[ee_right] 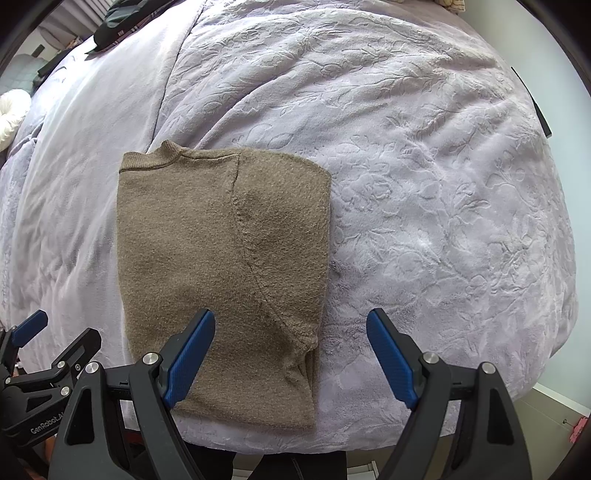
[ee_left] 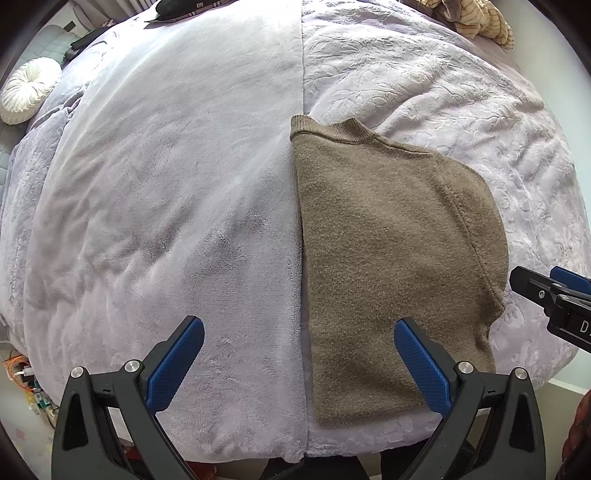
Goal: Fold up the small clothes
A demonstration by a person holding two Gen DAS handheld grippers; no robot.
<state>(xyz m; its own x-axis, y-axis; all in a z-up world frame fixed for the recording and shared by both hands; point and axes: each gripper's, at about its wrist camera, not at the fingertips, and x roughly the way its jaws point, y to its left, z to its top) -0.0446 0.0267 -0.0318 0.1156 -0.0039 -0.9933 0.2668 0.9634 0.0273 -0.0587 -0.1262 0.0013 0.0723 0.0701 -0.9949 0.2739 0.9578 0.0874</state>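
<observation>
**Brown knit top, folded lengthwise, on bed**

Item: brown knit sweater (ee_left: pixel 391 258), small, folded into a long narrow panel with one sleeve laid across it; ribbed collar at the far end, hem at the near edge of the bed.

Support: lilac plush blanket (ee_left: pixel 166 206), smooth half at left, embossed floral half at right; the sweater lies on the embossed half, its left edge along the seam between them.

Left gripper (ee_left: pixel 299 358): jaws wide apart, empty, above the sweater's near left part.

Right gripper (ee_right: pixel 290 354): jaws wide apart, empty, above the sweater's near right edge.

Periphery: round white cushion (ee_left: pixel 29 92) far left; striped fabric (ee_left: pixel 476 18) at far right corner.
</observation>
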